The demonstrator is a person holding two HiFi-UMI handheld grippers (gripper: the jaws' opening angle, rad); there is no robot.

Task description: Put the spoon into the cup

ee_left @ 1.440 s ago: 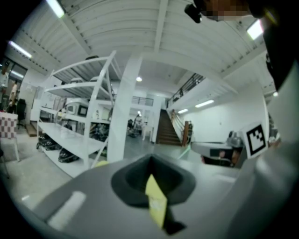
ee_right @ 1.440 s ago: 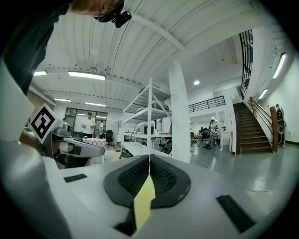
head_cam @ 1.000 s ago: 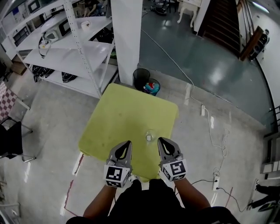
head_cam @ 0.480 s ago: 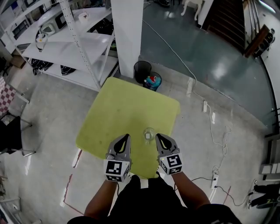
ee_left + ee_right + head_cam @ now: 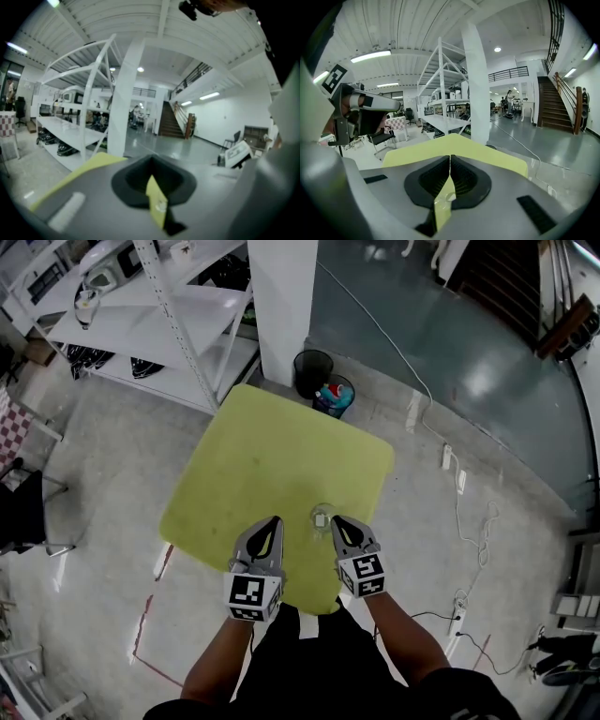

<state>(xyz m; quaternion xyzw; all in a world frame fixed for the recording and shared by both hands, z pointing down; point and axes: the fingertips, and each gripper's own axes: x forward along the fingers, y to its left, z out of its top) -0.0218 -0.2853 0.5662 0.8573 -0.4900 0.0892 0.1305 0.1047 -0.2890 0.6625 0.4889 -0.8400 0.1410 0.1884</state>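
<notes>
Yellow-green worktop (image 5: 272, 456) on a grey floor, with both tools closed and empty at its near edge.
Nearest, at 6 o'clock, the left tool (image 5: 272, 522) and right tool (image 5: 335, 521) hover side by side, each with its jaws pressed together on nothing. Between their tips, slightly toward 12 o'clock, a clear cup (image 5: 322, 513) stands on the worktop's near part. A small pale thing shows inside it, too small to name. Past the far edge at 12 o'clock sit two bins (image 5: 312, 371), then a white pillar (image 5: 281, 296). White shelving (image 5: 159, 324) stands at 10 o'clock.
</notes>
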